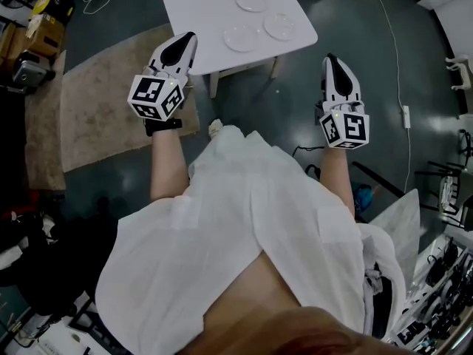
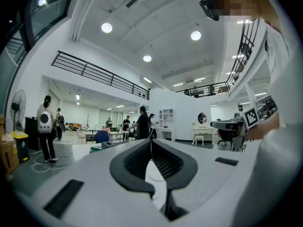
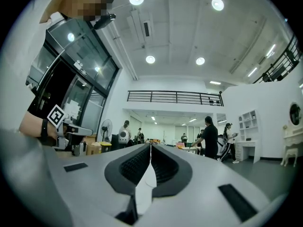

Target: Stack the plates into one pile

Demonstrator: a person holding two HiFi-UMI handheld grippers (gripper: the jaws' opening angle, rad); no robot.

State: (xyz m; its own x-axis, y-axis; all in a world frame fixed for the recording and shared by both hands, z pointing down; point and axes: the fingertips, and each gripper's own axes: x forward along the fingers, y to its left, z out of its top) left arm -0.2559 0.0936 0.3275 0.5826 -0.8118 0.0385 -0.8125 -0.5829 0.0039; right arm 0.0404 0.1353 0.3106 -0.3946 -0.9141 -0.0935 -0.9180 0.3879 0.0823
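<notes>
White table (image 1: 199,13) with three plates (image 1: 242,38), head view only; bystanders (image 2: 142,122), gripper views only.

No words, numbers or brand names can be read on anything in sight.

You hold two grippers, the left gripper (image 1: 188,38) and the right gripper (image 1: 330,59). Ahead of them and between them you have three plates (image 1: 242,38) on one table (image 1: 192,13). One rug (image 1: 103,102) lies below the left one.
</notes>
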